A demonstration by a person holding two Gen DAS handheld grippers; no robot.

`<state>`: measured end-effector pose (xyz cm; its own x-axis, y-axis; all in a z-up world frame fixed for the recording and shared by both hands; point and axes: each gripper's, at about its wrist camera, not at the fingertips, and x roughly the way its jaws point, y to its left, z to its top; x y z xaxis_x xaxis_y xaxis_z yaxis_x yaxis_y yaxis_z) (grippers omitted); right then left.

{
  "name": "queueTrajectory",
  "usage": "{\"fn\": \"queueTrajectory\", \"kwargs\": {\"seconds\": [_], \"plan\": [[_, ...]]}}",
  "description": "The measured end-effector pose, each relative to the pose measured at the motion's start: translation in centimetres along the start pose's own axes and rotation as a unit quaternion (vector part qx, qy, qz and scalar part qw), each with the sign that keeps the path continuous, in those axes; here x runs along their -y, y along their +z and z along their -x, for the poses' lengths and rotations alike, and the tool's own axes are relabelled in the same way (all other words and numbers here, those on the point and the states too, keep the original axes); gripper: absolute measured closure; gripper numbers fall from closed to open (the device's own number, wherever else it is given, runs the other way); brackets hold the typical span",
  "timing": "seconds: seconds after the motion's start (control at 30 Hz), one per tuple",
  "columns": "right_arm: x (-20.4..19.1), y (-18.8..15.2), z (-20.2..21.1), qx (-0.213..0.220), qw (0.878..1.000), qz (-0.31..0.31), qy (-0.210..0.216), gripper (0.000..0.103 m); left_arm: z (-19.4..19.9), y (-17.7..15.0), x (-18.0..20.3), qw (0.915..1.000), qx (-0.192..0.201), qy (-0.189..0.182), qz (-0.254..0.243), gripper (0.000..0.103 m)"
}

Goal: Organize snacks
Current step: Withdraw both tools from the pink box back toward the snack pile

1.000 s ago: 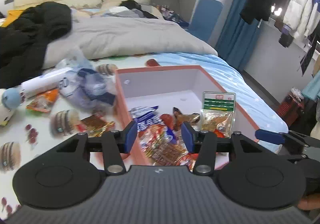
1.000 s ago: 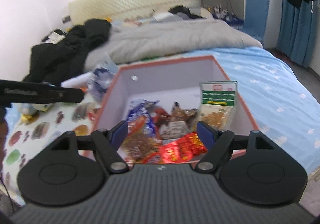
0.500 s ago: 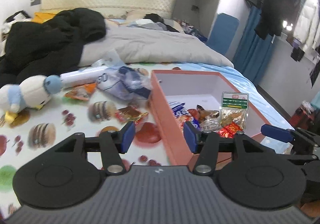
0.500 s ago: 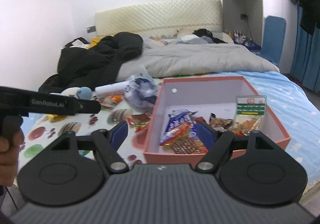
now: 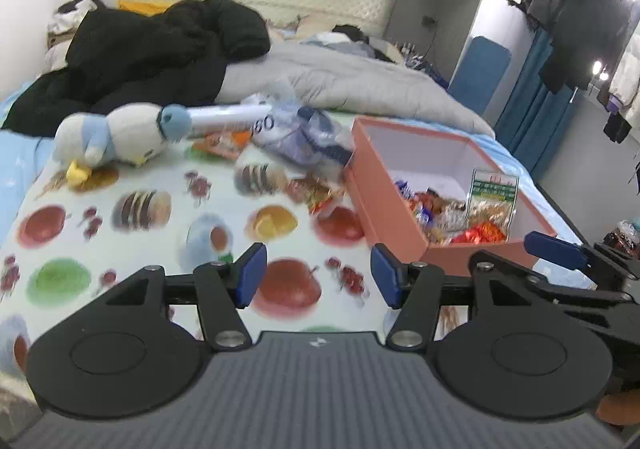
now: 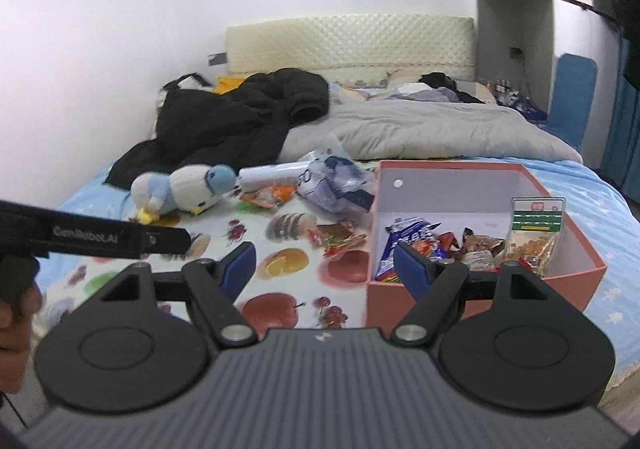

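A pink box [image 6: 576, 245] with a white inside sits on the bed at the right and holds several snack packets, among them a green-topped bag [image 6: 534, 237] upright at its right wall. It also shows in the left wrist view [image 5: 384, 205]. Loose snacks lie left of it: a red-gold packet [image 6: 340, 239], an orange packet [image 6: 266, 196], a blue-white plastic bag [image 6: 334, 185]. My left gripper [image 5: 318, 281] is open and empty over the fruit-print sheet. My right gripper [image 6: 324, 269] is open and empty, before the box's near left corner.
A blue and white plush bird [image 6: 182, 189] and a white tube [image 6: 274, 173] lie at the sheet's far left. A black coat [image 6: 240, 117] and grey duvet [image 6: 420, 129] lie behind. The fruit-print sheet [image 6: 280, 309] spreads in front. Blue curtains hang at the right.
Both grippers have pulled back from the box and up, and the left one has swung left. The box now lies farther off. Both stay open and empty.
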<state>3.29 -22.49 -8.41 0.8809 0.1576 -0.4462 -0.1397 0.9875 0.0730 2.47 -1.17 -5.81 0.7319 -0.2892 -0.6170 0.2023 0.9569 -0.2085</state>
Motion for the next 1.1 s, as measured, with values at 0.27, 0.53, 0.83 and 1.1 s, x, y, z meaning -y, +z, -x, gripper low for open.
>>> {"fn": "queueTrajectory", "kwargs": {"seconds": [0.27, 0.53, 0.83, 1.1], "plan": [[-1.7, -0.6, -1.6, -0.015, 1.000, 0.026, -0.002, 0.026, -1.4, -0.7, -1.7, 0.9998, -0.014, 0.007, 0.014, 0.040], [-3.9, -0.3, -4.7, -0.019, 0.998, 0.060, 0.000, 0.026, -5.1, 0.8, -4.5, 0.9992, -0.020, 0.030, 0.016, 0.040], [-5.6, 0.3, -10.8, -0.016, 0.996, 0.092, 0.013, 0.027, -11.7, 2.2, -9.1, 0.9975, -0.027, 0.056, 0.034, 0.040], [-6.5, -1.0, -18.9, -0.047, 0.990, 0.133, -0.013, 0.030, -20.0, 3.3, -13.1, 0.9956, -0.037, 0.048, 0.071, 0.040]]}}
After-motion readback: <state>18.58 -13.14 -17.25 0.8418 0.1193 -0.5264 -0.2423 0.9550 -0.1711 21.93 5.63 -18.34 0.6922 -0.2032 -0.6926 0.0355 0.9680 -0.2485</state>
